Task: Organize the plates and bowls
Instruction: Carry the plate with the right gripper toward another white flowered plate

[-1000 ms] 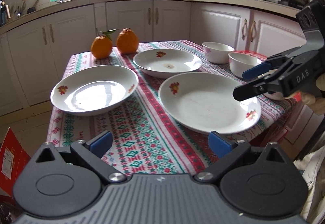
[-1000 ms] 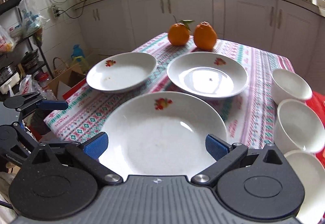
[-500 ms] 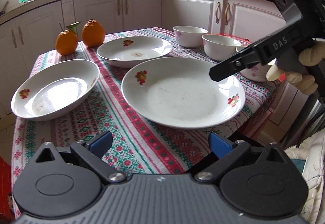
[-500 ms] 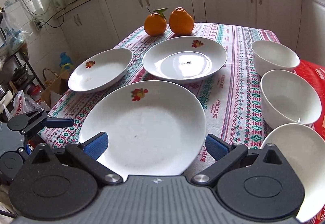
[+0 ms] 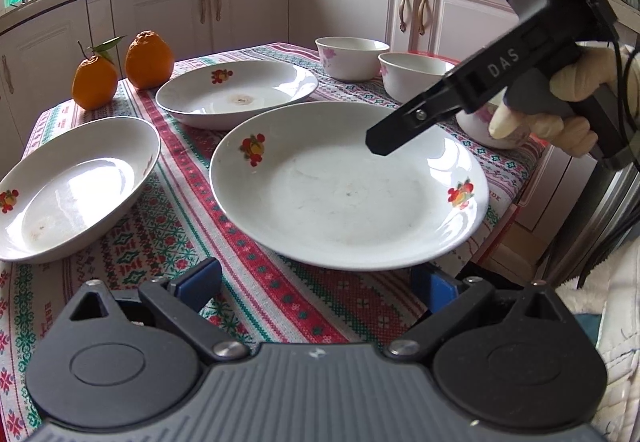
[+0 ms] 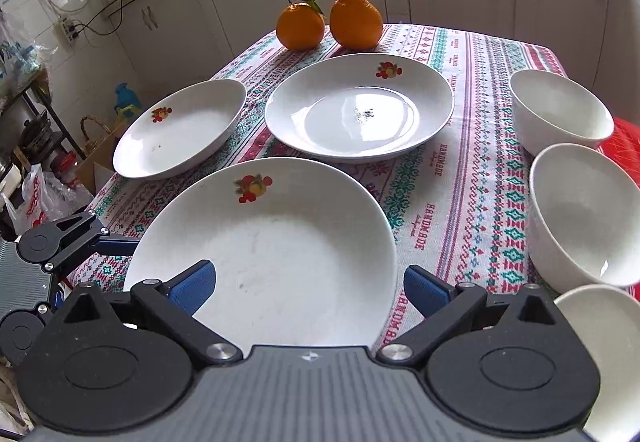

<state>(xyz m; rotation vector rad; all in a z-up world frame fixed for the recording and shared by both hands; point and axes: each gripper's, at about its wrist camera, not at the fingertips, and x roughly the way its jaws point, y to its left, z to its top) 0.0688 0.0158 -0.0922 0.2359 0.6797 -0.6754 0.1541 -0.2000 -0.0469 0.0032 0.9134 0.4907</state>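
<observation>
Three white plates with fruit prints lie on the patterned tablecloth. The big near plate (image 5: 348, 185) (image 6: 276, 246) sits at the table's front edge. My left gripper (image 5: 316, 284) is open just short of its near rim. My right gripper (image 6: 306, 286) is open, its blue pads low over that plate's near rim, one each side. A second plate (image 5: 236, 93) (image 6: 360, 109) lies behind it, a third plate (image 5: 68, 185) (image 6: 180, 127) to the left. Three white bowls (image 6: 560, 111) (image 6: 584, 209) (image 6: 600, 354) stand in a row on the right.
Two oranges (image 5: 120, 69) (image 6: 328, 21) sit at the table's far end. White kitchen cabinets (image 5: 256, 9) run behind the table. The right gripper's body and gloved hand (image 5: 540, 81) hang over the near plate's right side. Bags and a shelf (image 6: 36, 145) stand left of the table.
Both grippers have moved closer to the big near plate and lower. The right gripper has come in over the plate's rim. Plates and bowls have not moved.
</observation>
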